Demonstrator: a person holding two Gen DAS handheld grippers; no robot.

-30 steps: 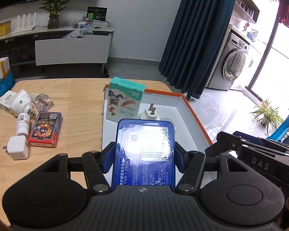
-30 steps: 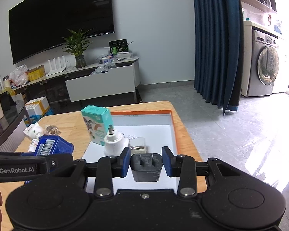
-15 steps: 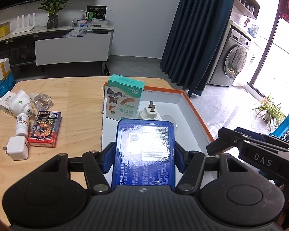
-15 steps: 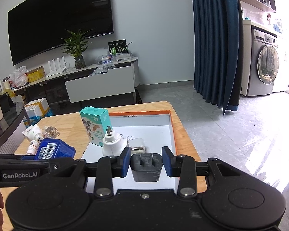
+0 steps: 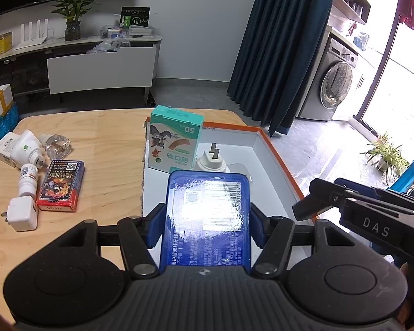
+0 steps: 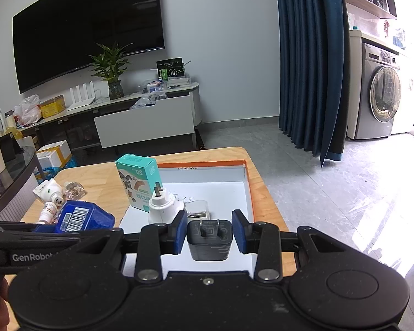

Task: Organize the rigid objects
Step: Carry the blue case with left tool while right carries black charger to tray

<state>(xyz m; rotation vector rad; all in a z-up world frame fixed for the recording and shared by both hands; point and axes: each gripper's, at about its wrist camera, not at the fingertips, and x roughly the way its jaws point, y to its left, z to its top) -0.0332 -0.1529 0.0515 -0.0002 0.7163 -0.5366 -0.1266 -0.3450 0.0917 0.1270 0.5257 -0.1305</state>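
Both tongs loaded. Left gripper (image 5: 205, 226) is clamped on a blue flat box (image 5: 207, 220), pads pressing its long sides, barcode label facing up, held over the near left part of the white tray (image 5: 265, 151). Right gripper (image 6: 209, 234) is nearly closed on a black charger plug (image 6: 209, 241), prongs folded flat and facing up, hanging above the tray's near edge.

Already inside the orange-rimmed tray: a teal mask box (image 5: 175, 140) standing at the far left corner, a white plug adapter (image 5: 212, 160) just beside it, and a small clear case (image 6: 197, 208) next to that.

Waiting on the wooden table's (image 5: 107, 138) left side: a red card box (image 5: 60, 184), a white charger cube (image 5: 23, 212), a small white bottle (image 5: 27, 176), a white nightlight plug (image 5: 24, 149).

Judgement: set-down stage. Best to lower each piece onto bare tray floor on the near and right side, well clear of the adapter, lay the blue box flat and parallel to the rim, and open only once it rests.
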